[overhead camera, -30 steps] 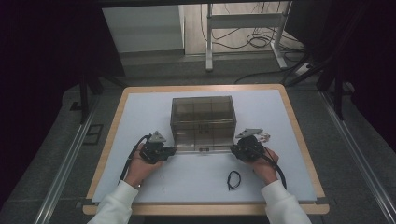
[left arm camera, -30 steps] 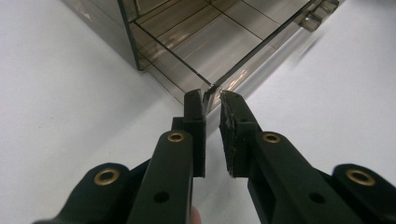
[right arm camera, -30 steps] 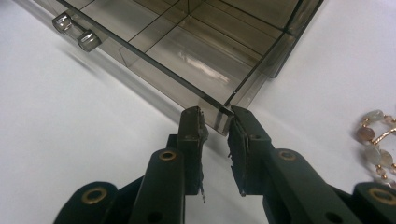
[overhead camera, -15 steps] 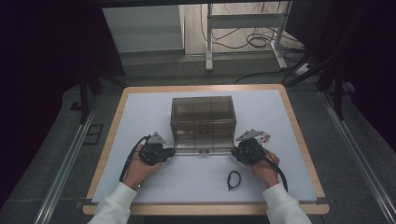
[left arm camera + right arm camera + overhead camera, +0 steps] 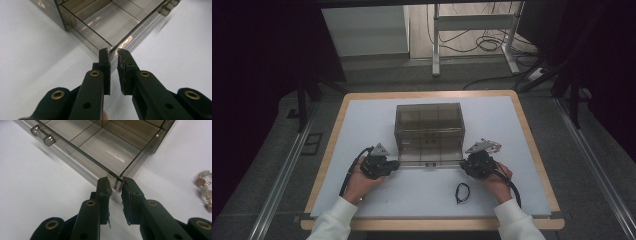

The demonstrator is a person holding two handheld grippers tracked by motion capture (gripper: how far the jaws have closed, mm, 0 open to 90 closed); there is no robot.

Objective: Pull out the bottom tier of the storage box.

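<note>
Smoky plastic drawer (image 5: pixel 430 153) barely budged since a second earlier, left gripper (image 5: pixel 113 53) and right gripper (image 5: pixel 116 182) each staying pinched on a front corner low in frame, so the pull looked stalled.

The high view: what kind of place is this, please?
Probably a lab or recording station, not a home. A wood-edged table with a white mat stands on grey floor among dark curtains, with loose cables beyond it. Two hand-held grippers, left and right, work at a smoky plastic drawer box.

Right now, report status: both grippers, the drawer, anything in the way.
Left gripper shut on drawer's front left corner. Right gripper shut on its front right corner. Drawer pulled out of smoky box, empty. Black hair tie and bead bracelet lie nearby, clear.
</note>
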